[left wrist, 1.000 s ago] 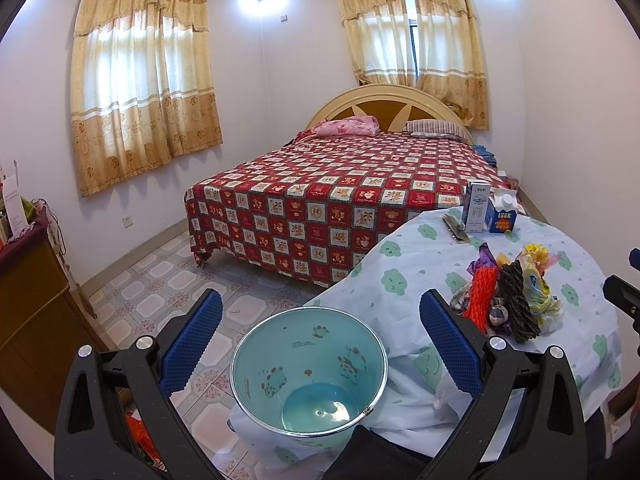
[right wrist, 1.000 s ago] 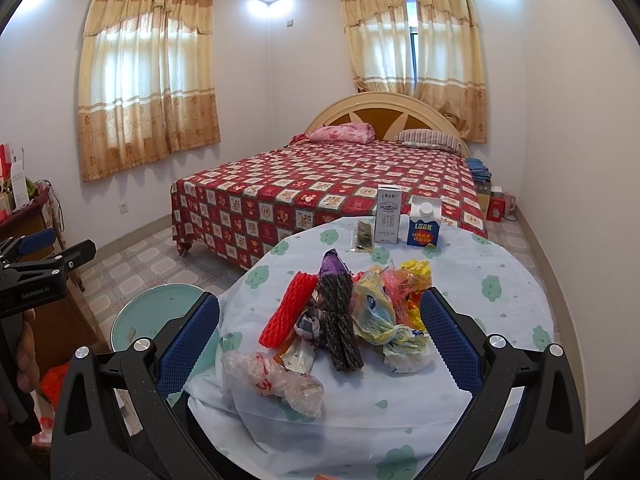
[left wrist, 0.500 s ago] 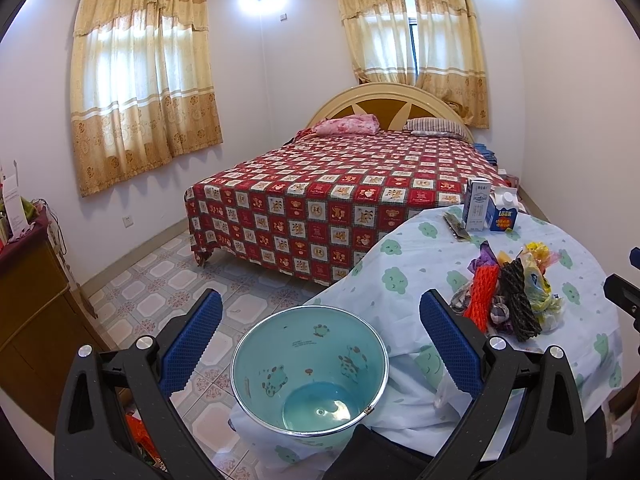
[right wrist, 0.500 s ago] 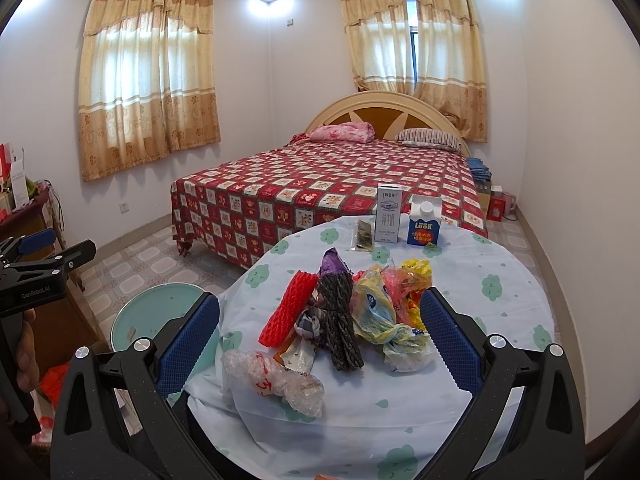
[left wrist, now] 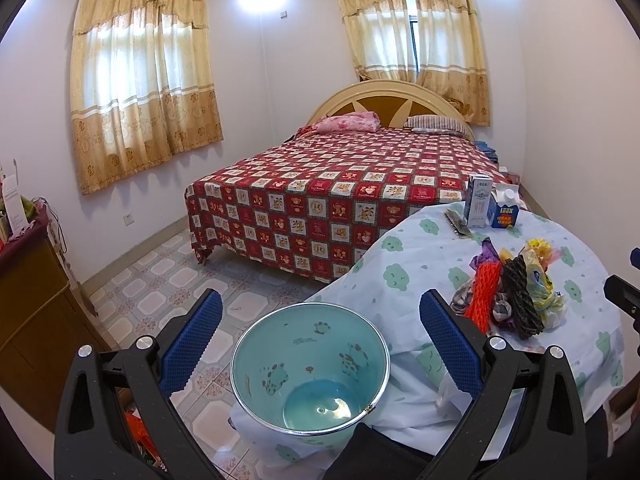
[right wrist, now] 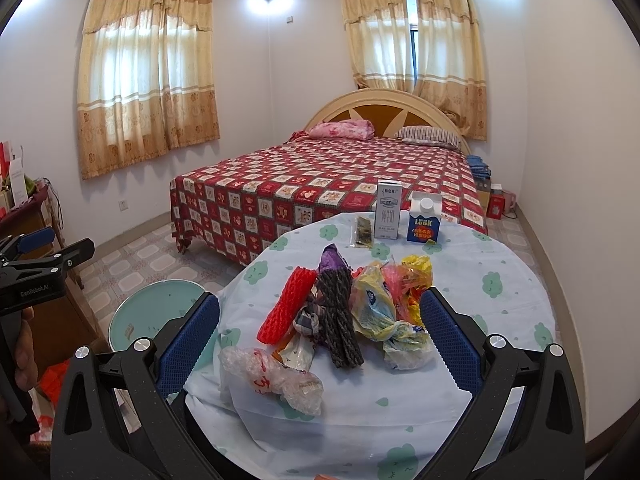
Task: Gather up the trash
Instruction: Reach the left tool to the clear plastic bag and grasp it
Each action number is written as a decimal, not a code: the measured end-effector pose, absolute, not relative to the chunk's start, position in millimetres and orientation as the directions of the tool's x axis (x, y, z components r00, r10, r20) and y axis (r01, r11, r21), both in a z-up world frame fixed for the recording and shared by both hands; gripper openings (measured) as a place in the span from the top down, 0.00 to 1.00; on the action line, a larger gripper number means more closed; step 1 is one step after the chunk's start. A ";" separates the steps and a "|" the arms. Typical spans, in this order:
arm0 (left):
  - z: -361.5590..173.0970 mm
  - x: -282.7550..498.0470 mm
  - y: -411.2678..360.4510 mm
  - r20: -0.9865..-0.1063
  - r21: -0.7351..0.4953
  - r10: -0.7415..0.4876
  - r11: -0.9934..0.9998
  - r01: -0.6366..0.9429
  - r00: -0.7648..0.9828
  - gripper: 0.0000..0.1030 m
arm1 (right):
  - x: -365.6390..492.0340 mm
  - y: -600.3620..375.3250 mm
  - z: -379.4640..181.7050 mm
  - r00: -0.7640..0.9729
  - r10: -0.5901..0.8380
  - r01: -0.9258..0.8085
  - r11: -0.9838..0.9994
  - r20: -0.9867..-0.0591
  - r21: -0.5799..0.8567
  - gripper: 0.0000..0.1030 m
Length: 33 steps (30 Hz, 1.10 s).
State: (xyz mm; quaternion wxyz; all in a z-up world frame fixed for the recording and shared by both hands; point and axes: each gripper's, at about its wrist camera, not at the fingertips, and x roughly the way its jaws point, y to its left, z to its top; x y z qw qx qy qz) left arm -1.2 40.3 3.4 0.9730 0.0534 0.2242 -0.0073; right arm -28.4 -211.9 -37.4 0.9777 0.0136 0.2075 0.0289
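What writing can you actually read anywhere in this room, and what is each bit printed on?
"LOOK": on the blue carton at the table's far side; the yellow print beneath is too blurred.
"GenRobot.AI": on the black body of the left gripper.
White carton: print too small to read.
Clear plastic bag: red marks, unreadable.
Teal bin: inside print too small.

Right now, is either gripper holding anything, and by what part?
Nothing is held. The left gripper hangs open above the bin; the right gripper is open before the trash pile.
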 end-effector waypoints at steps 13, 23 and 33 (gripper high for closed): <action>-64.7 5.7 -22.9 -0.525 0.150 -0.063 0.975 0.165 0.848 0.06 | -25.9 -286.5 -109.8 0.860 -0.112 0.137 0.990 -0.497 0.013 0.05; -111.4 24.3 -93.7 -0.591 0.166 -0.114 0.952 0.258 0.799 0.06 | -12.0 -309.4 -149.7 0.828 -0.168 0.192 0.981 -0.535 -0.010 0.14; -130.4 33.2 -113.2 -0.681 0.078 -0.243 0.914 0.397 0.691 0.68 | -6.8 -311.9 -155.7 0.821 -0.145 0.181 0.984 -0.552 0.010 0.15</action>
